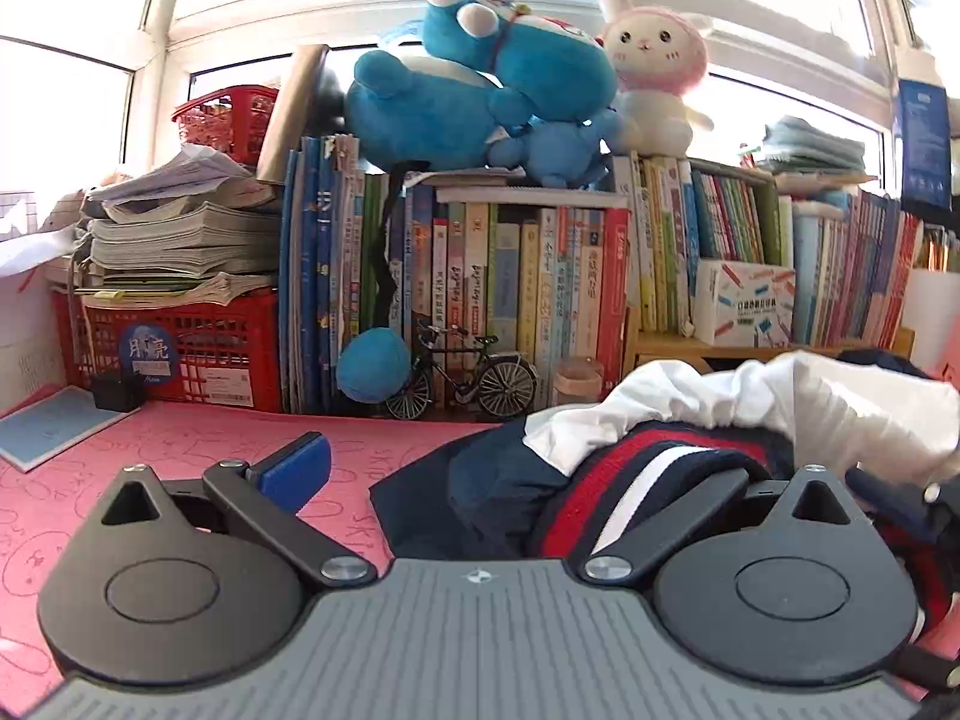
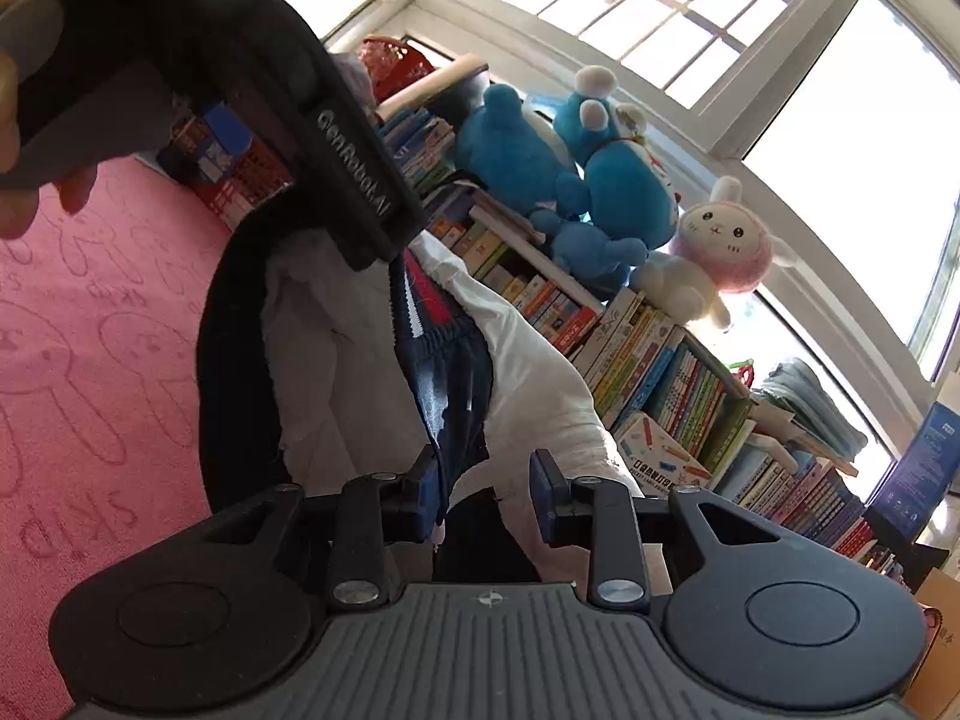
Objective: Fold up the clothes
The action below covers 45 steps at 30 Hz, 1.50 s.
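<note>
Pink mat (image 1: 180, 444): covers the desk, printed with faint rabbit outlines and the word "skip"; the clothing lies on it.
Garment (image 1: 660, 468): a crumpled jacket, white lining turned outward, navy outer cloth, with a ribbed band striped red, white and navy. It sits on the right side of the mat, in front of the books.
Left gripper (image 1: 528, 474): spread wide. Its blue-padded left finger (image 1: 294, 471) hangs over bare mat, touching nothing; the right finger is buried under the striped band, so only its black link shows. Nothing is pinched between the two.
Right gripper (image 2: 489, 495): parted, tilted steeply, fingers either side of a navy edge of the garment (image 2: 456, 396) and the white lining. The left pad (image 2: 427, 495) lies against the navy cloth; the right pad (image 2: 543, 498) stands just off the white cloth. The cloth is not clamped.
Other device: in the right wrist view the black body of the left gripper (image 2: 354, 180) crosses above the garment, with part of a hand (image 2: 24, 198) at the frame edge.
Books (image 1: 528, 294): a row standing upright behind the mat.
Soft toys (image 1: 480, 72): blue ones and a pink-and-white rabbit (image 1: 651, 66) on top of the books.
Red basket (image 1: 180, 348): left of the books, stacked with paper.
Model bicycle (image 1: 462, 378): stands at the foot of the books.
</note>
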Each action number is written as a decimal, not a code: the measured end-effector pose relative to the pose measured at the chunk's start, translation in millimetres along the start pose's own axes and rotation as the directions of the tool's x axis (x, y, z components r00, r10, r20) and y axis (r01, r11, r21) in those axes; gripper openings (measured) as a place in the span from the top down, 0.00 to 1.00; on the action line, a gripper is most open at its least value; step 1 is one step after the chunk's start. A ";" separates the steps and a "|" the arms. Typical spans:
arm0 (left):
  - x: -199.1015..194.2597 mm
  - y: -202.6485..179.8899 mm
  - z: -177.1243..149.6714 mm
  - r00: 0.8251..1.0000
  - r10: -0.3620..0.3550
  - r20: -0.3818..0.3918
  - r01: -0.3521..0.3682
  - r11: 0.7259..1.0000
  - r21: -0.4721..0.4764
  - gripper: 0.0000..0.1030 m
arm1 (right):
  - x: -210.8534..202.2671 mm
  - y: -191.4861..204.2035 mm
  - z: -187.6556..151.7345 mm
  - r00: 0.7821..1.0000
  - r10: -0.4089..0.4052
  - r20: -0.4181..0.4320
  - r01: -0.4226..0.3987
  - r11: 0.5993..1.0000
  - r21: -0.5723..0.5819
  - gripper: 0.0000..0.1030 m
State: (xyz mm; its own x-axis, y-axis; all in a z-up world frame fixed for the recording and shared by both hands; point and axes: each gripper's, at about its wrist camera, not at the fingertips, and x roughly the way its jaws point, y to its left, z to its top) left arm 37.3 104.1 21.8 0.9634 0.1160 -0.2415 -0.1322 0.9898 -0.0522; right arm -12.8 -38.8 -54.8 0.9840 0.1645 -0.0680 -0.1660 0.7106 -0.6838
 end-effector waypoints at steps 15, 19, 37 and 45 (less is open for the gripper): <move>-30.1 34.7 3.4 0.998 0.060 0.035 -0.060 0.998 0.015 0.00 | 4.2 -69.5 -61.4 0.955 -0.034 -0.294 0.093 0.978 0.188 0.30; -33.5 35.0 -17.3 0.998 0.058 -0.028 -0.056 0.997 0.056 0.00 | -33.9 -101.4 -70.1 0.947 -0.124 -0.296 0.193 0.957 0.218 0.28; -61.6 47.0 -25.1 0.994 -0.005 -0.106 0.000 0.999 -0.045 0.00 | -67.7 -6.5 -45.0 0.941 0.073 -0.331 -0.013 0.983 0.181 0.21; -65.5 50.7 -21.3 0.996 0.021 -0.090 -0.023 1.000 -0.017 0.00 | -41.9 -48.0 -50.1 0.925 -0.059 -0.375 0.178 0.940 0.290 0.10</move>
State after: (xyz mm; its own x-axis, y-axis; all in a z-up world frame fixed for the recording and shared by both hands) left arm -37.5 144.9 14.4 0.9354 0.1293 -0.3291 -0.1584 0.9854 -0.0630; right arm -42.8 -114.0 -55.5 0.9441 -0.1464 -0.2953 0.0001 0.8961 -0.4440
